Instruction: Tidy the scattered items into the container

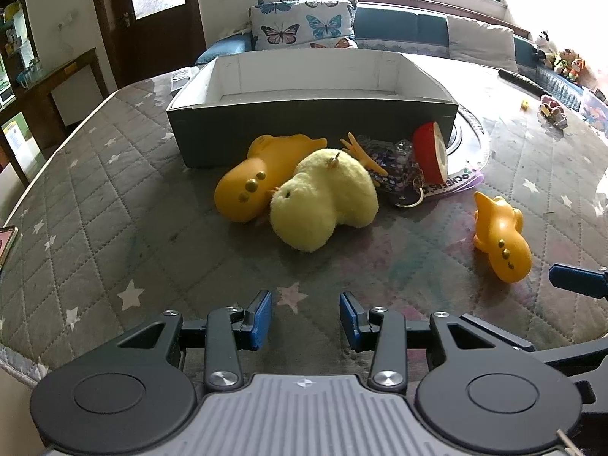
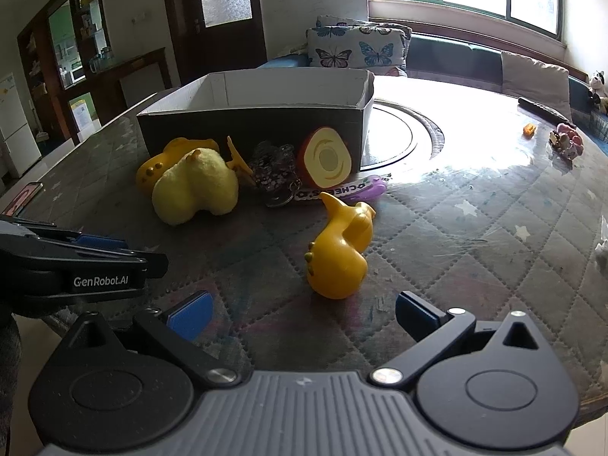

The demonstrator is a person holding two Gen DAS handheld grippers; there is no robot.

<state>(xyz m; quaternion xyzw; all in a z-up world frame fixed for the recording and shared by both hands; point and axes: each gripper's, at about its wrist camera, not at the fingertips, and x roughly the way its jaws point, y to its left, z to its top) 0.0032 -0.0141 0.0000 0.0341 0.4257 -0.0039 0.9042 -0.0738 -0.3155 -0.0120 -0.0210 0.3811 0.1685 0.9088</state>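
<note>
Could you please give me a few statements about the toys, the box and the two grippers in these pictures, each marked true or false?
1. The cardboard box already holds the fluffy yellow chick. False: the chick lies on the table in front of the box, and no toy shows inside it.
2. The left gripper is open and empty. True.
3. The right gripper is clamped on the small orange duck. False: its jaws stand apart, with the duck just ahead of them.
4. The red and cream toy leans against the box's front wall. True.
5. A larger orange duck lies beside the chick. True.
</note>
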